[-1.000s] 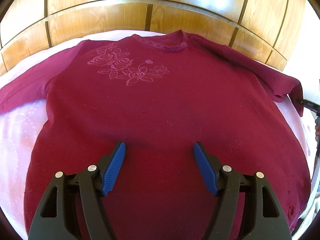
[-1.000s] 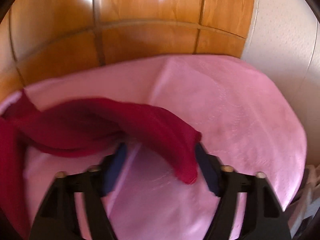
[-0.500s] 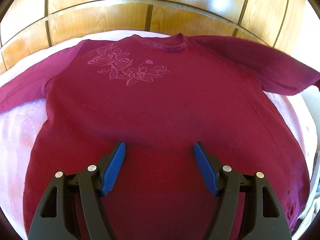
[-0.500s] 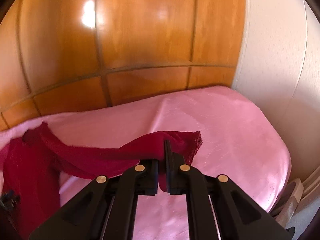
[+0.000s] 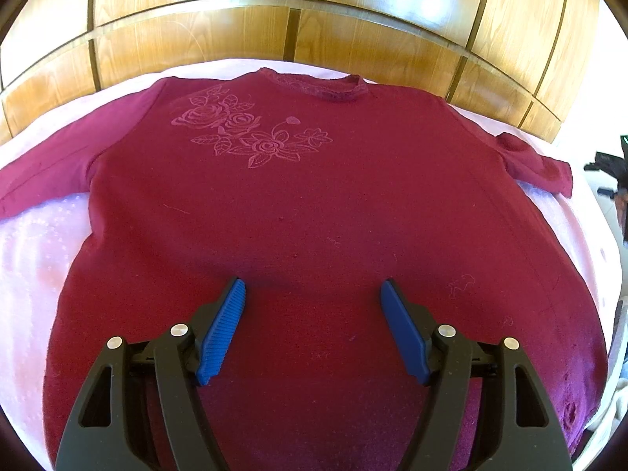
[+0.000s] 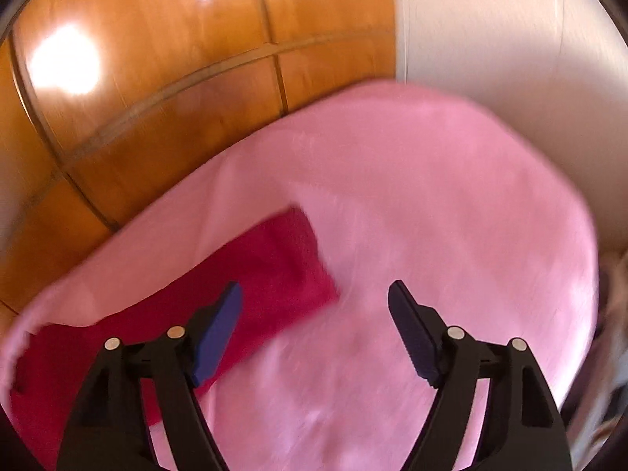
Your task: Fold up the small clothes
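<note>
The dark red top (image 5: 314,216) lies flat, front up, on the pink bedsheet (image 5: 35,259), its neckline at the far edge near the wooden headboard (image 5: 235,39). What has changed is its right sleeve (image 6: 274,267): half a second ago the right tongs (image 6: 314,294) had that cuff pinched and lifted; their jaws have just been opening, and the sleeve now lies loose on the sheet, stretched out to the right. Nothing sits between the jaws, which stand wide apart above the sheet just right of the cuff. The blur in that view suggests the hand is moving.

The left tongs (image 5: 312,290) hover wide open over the near middle of the top, gripping nothing, in the same place as a second ago.

With both sleeves spread, the garment looks laid out and ready for a first fold; none has been made.

The fabric is a soft, slightly fuzzy knit with a tone-on-tone rose pattern (image 5: 251,133) on the far left chest and a ribbed collar. The sheet is smooth and faintly glossy, the headboard polished panelled wood.
</note>
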A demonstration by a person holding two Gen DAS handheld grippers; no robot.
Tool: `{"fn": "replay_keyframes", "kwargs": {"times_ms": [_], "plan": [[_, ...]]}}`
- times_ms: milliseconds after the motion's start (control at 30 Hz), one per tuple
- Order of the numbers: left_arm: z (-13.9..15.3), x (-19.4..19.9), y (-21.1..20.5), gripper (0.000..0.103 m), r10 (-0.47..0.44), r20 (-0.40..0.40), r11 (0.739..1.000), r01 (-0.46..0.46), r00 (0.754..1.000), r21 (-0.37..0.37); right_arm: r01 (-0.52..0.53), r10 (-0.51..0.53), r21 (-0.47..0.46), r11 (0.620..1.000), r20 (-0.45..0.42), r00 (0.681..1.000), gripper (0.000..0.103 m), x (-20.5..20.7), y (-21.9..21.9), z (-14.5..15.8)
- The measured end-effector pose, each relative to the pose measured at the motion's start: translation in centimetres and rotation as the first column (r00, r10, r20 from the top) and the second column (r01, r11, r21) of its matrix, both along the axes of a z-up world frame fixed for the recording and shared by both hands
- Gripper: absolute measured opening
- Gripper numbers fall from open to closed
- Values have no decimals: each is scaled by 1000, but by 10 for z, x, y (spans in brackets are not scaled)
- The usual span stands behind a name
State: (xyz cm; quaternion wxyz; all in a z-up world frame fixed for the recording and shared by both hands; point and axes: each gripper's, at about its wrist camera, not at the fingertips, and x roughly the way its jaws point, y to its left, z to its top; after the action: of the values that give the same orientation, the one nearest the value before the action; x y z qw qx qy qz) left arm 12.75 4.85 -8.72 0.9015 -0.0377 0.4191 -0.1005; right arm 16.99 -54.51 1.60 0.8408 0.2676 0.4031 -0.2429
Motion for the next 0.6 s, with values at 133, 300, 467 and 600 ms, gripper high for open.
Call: {"fn": "replay_keyframes", "kwargs": {"times_ms": [133,300,467,600], "plan": [[0,1,-2,74,-5,-1,1000,5,1000,4,-54,37,188,981,91,995,53,-30,9,-22],[0,1,-3,74,-4,-1,1000,4,1000,16,-29,-23,314,949,161,987,46,-22,7,-51],[0,2,-6,75,-2,0,999,2,1000,34,88,-159,394,915,152,976,46,5,-20,-80],[0,2,-6,75,-2,1,999,2,1000,40,93,-138,334,938,113,984,22,22,-26,-77]]}}
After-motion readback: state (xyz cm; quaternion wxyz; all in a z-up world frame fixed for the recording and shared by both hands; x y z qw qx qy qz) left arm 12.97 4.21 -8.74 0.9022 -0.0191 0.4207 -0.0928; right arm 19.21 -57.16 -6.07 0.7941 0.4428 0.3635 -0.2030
